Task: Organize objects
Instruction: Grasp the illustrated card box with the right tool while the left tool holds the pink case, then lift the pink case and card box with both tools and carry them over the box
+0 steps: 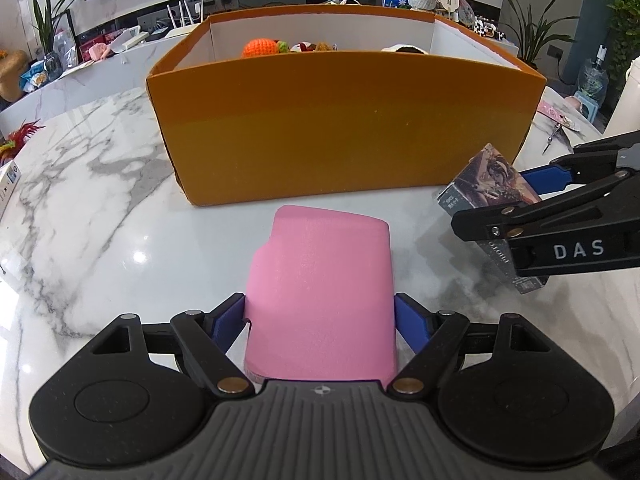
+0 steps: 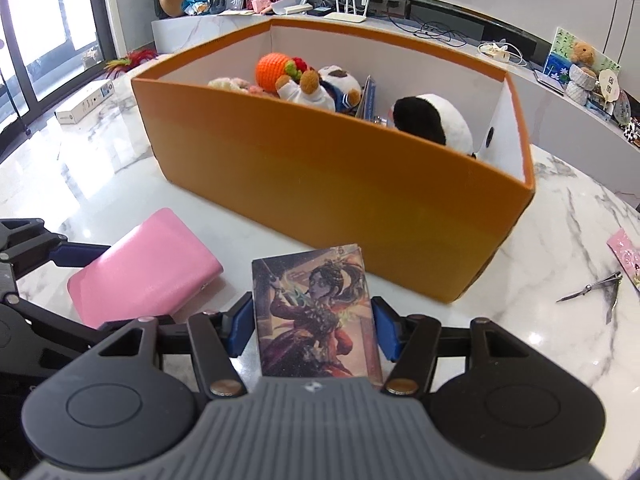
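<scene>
Both tongs are gripping: left gripper (image 1: 320, 320) is clamping the pink case (image 1: 320, 292), right gripper (image 2: 314, 326) the card box (image 2: 316, 312), both just off the table (image 2: 540, 240) beside the orange box (image 2: 320, 176). Probably light, stiff, slick; side-edge grips seem right.

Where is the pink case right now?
The pink case sits between the left gripper fingers, in front of the orange box, left of the card box.
</scene>
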`<state>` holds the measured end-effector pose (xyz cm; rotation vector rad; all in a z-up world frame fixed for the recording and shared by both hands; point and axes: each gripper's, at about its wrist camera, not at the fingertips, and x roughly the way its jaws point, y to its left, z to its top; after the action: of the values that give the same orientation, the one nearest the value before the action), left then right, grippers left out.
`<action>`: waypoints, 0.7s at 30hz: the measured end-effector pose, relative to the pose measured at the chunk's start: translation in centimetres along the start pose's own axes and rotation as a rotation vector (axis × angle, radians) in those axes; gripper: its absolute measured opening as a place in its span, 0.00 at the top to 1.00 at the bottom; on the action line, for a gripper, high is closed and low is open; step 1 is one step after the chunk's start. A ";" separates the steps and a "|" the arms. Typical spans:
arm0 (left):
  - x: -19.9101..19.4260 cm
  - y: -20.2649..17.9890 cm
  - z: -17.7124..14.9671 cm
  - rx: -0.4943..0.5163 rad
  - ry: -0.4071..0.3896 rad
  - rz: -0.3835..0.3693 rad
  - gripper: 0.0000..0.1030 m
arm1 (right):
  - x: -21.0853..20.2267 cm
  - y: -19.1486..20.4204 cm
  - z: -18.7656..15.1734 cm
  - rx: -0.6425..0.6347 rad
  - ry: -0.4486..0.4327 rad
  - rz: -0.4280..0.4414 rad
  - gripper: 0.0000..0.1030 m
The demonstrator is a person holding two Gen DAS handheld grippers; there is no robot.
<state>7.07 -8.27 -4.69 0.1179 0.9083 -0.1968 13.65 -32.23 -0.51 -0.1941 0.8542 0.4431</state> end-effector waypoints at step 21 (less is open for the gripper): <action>-4.8 1.1 1.6 -0.031 -0.124 -0.021 0.10 | -6.8 -0.2 0.2 0.063 -0.112 -0.006 0.40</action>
<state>5.68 -6.92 0.11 0.0668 0.7893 -0.2073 9.95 -34.35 4.76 -0.1127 0.7568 0.4170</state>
